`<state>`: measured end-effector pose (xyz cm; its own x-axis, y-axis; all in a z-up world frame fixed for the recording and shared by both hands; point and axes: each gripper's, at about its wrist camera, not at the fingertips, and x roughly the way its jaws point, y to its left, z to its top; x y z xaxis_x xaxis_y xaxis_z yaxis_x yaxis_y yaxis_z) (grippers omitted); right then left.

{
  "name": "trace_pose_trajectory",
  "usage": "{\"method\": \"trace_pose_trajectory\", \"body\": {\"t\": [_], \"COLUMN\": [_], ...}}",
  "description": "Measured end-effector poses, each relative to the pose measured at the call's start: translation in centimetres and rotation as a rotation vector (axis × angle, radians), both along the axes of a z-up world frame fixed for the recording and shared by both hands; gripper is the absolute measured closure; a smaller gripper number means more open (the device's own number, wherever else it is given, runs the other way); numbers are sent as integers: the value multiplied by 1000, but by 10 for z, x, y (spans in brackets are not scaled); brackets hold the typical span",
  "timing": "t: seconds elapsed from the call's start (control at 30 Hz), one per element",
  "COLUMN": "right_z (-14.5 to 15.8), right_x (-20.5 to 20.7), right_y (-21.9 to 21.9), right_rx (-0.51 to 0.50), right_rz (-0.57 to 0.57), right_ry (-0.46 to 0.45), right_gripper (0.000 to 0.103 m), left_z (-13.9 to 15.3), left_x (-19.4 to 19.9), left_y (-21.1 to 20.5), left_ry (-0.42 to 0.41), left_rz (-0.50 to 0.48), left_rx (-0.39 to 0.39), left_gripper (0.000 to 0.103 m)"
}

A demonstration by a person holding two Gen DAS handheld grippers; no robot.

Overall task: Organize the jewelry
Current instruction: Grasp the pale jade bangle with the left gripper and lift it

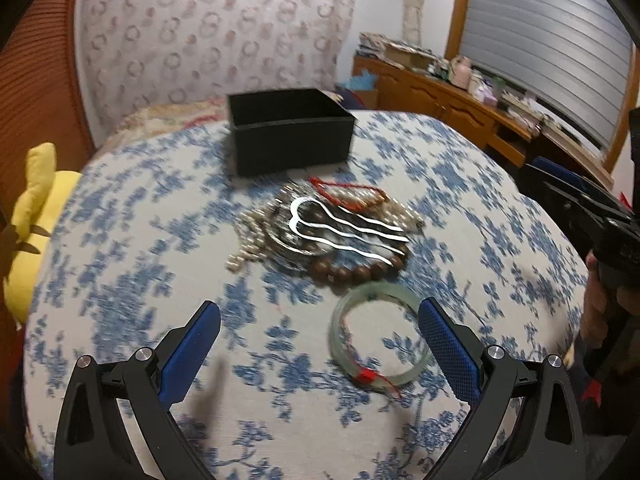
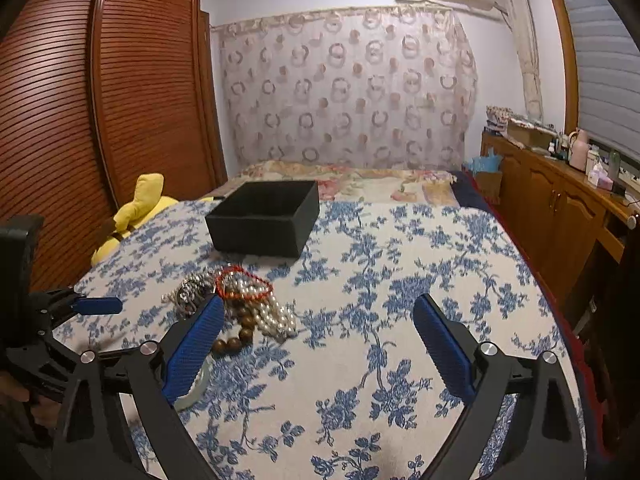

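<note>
Jewelry sorting on a bed w/ blue-floral bedspread [image 1: 120, 240], seen from two hand-held grippers. Nearest in left wrist view, left gripper [image 1: 320, 344] hangs just above the cover, jaws spread wide, nothing between them; its blue pads [image 1: 450, 346] flank a pale green jade bangle [image 1: 378, 336] that lies flat on the fabric, a red thread tied at its near edge. Bangle's right rim sits just beside the right pad; whether they touch can't be told. Right gripper [image 2: 320, 344] likewise open and empty, over bare bedspread to the right of the pile; its left pad hides part of the bangle in right wrist view.

Just beyond the bangle, the main heap: brown wooden bead bracelet [image 1: 352, 270] at the near edge, a silver wavy hairpin [image 1: 340, 228] resting on top, white pearl strands [image 2: 272, 316] tangled beneath and to the sides, a red cord bracelet [image 2: 244, 282] at the far side. Some silvery pieces in the heap are too blurred to ID.

Farther back, near but apart from the heap, an open black box [image 1: 290, 130] stands upright; its inside isn't visible. Yellow plush toy [image 2: 136, 208] at far left edge of bed, wooden louvred wardrobe [image 2: 100, 100] behind it. Patterned curtain [image 2: 348, 88] on far wall, cluttered wooden cabinet [image 2: 560, 208] along right.
</note>
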<state>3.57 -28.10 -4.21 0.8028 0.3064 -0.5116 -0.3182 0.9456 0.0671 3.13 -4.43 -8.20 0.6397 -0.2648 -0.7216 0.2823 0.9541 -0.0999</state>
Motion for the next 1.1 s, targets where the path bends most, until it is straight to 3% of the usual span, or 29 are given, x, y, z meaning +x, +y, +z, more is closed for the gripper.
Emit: {"method": "trace_pose_trajectory", "body": {"t": [0.2,0.4,0.5,0.57,0.6,0.63,0.73,0.97,1.1], "right_z": [-9,-13,-16,-16,-17,-17,-19,-31,-34], "right_x": [2,4,5,7,8,9,13,26,33], "right_y": [-2,-2,-1,1,2,3,11,41,61], "right_rx": [-8,-20,-25,-29,-32,-34,-45,-34,-22], "right_rz": [13,30,42,51,57,65,98,231,295], "right_ry": [25,41,51,56,60,63,76,158,198], "right_gripper": [8,8,8,8,10,11,15,42,43], "left_z": [-12,-23,-26,-26,-25,-24,-22,-11,-8], "left_x": [2,6,4,2,1,0,2,6,8], "left_y": [-15,-33,-39,-40,-39,-38,-28,4,20], "left_ry": [50,85,75,59,52,45,52,18,9], "left_rz": [-66,-126,-144,-139,-141,-143,-132,-52,-12], "left_rx": [2,53,94,123,123,118,84,22,5], "left_gripper": [8,8,10,20,24,34,34,34,34]}}
